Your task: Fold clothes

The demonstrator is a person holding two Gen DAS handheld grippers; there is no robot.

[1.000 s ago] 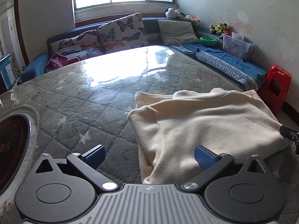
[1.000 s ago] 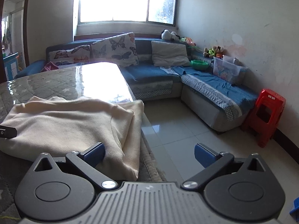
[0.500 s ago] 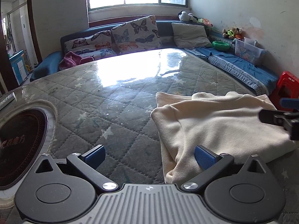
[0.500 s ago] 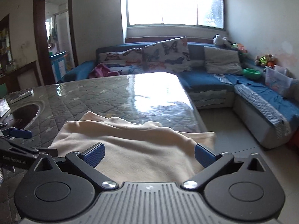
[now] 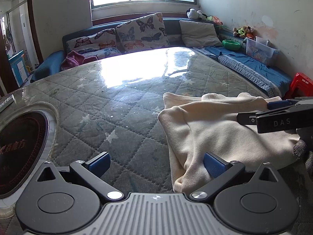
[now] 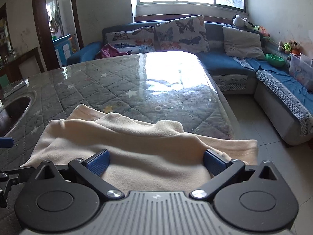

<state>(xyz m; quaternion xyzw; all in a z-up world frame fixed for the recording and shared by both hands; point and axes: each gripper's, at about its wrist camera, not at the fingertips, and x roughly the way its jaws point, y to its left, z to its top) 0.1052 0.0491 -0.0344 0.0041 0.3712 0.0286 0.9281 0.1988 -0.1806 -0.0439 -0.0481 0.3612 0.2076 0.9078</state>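
- Left wrist view: we see the cream garment point(image 5: 225, 133) lying on the quilted tabletop point(image 5: 121, 105), already doubled over on itself into a rough rectangle, ahead and to the right of the left tongs point(image 5: 155, 161).
- Left tongs: spread wide and holding nothing; the right pad sits at the garment's near corner, the left pad over bare tabletop.
- Right tongs point(image 6: 155, 161): likewise wide apart, with a raised hump of the cloth point(image 6: 148, 143) lying between the pads; we see no pinch on it yet.
- Progress: we judge at least one fold done; the layers sit unevenly and the far edges do not line up, so further folding or squaring appears to remain.
- Hidden: the garment's near edge is covered by both tongs' bodies, and its right end is cut off in the left wrist view. We cannot tell what kind of garment it is, nor how many layers it has.
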